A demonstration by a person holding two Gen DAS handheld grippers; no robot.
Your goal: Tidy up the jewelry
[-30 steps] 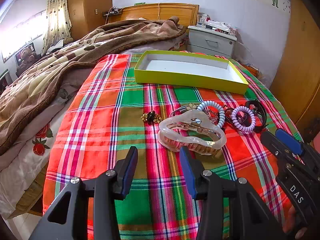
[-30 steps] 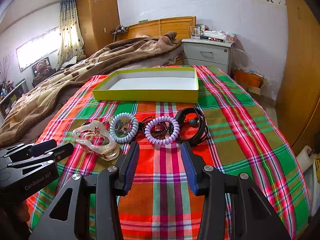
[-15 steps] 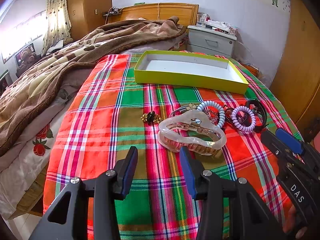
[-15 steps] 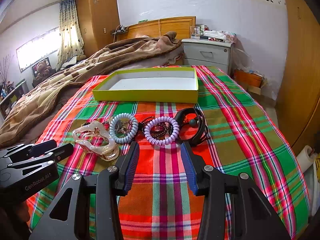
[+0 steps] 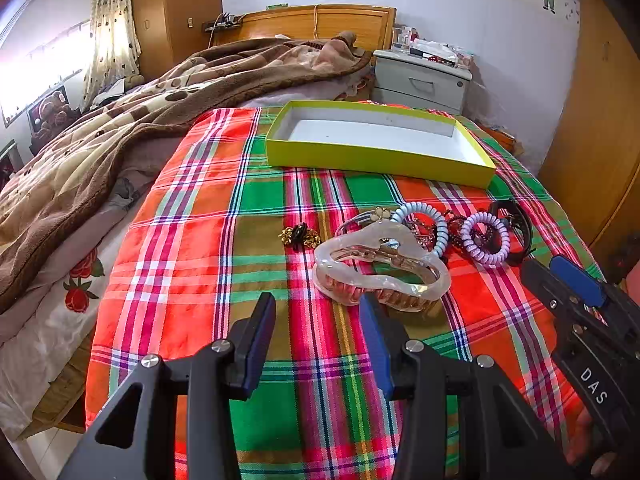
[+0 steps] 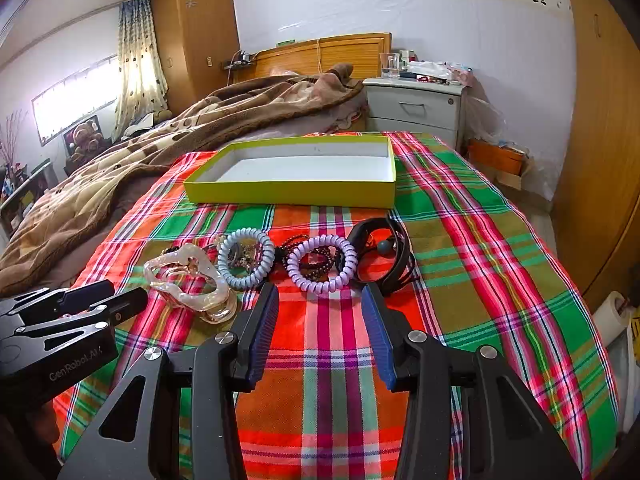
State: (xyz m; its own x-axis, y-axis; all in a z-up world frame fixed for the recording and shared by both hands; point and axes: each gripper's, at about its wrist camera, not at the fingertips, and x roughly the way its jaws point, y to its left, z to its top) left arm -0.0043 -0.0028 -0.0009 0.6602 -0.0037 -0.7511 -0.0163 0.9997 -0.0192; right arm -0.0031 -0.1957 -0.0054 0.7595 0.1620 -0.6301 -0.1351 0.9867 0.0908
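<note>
Left wrist view: the left gripper (image 5: pixel 316 332) hangs over the plaid cloth (image 5: pixel 192 248) near its front edge, jaws spread apart with nothing between them. Just beyond its right finger lies the translucent hair claw (image 5: pixel 380 268). Behind the claw sit a pale blue coil tie (image 5: pixel 424 226), a lilac coil tie (image 5: pixel 485 238) and a black strap (image 5: pixel 516 220), in a row running toward the cloth's right edge. A small black-and-gold piece (image 5: pixel 299 235) lies apart, left of the claw. The yellow-green box (image 5: pixel 376 160) rests open and empty toward the cloth's far edge. The right gripper (image 5: pixel 568 280) shows at the right side.

Right wrist view: the right gripper (image 6: pixel 320 320) also stands wide, holding nothing, above the cloth just in front of the lilac coil tie (image 6: pixel 322 264). The blue coil tie (image 6: pixel 246 258) and hair claw (image 6: pixel 188 280) lie to its left, the black strap (image 6: pixel 380 256) to its right. The box (image 6: pixel 292 194) sits behind them. The left gripper (image 6: pixel 92 304) enters at the left edge.
</note>
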